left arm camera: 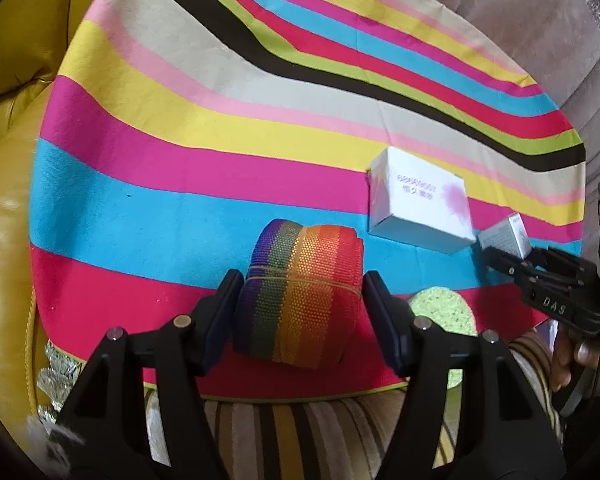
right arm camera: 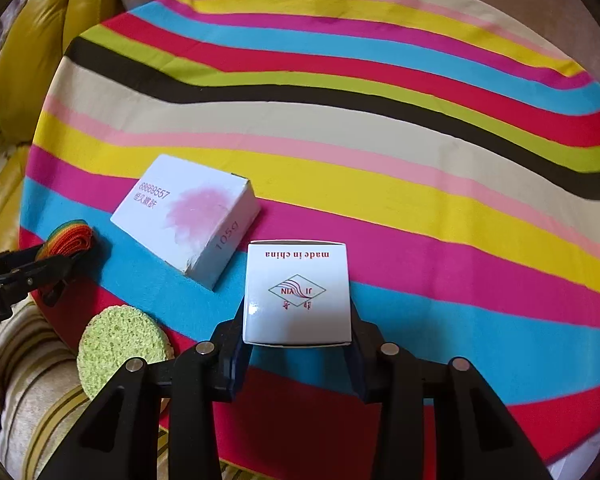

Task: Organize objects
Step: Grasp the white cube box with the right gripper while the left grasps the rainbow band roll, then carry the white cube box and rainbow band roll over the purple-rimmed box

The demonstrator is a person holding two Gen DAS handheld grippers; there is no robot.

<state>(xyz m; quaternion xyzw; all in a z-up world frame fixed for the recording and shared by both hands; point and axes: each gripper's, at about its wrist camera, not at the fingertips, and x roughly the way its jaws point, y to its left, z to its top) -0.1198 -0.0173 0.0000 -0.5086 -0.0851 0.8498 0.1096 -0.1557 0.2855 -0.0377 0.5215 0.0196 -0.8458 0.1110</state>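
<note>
A roll of rainbow webbing (left arm camera: 296, 320), bound with a rubber band, lies on the striped cloth near its front edge. My left gripper (left arm camera: 300, 280) is shut on it, a pad pressing each side. In the right wrist view the same roll (right arm camera: 70, 236) shows at the far left with the left gripper (right arm camera: 56, 276) around it. A small white box (right arm camera: 296, 292) printed "made in china" sits between the pads of my right gripper (right arm camera: 296, 328), which is shut on it. From the left wrist view, the right gripper (left arm camera: 496, 254) and that small box (left arm camera: 508, 234) appear at the right edge.
A larger white box with a pink flower print (right arm camera: 184, 216) lies flat between the two grippers. A round green sponge (right arm camera: 120, 344) rests at the cloth's front edge. The striped cloth (right arm camera: 380, 128) covers a round table. A yellow sofa (left arm camera: 12, 160) stands left, striped upholstery (left arm camera: 300, 432) in front.
</note>
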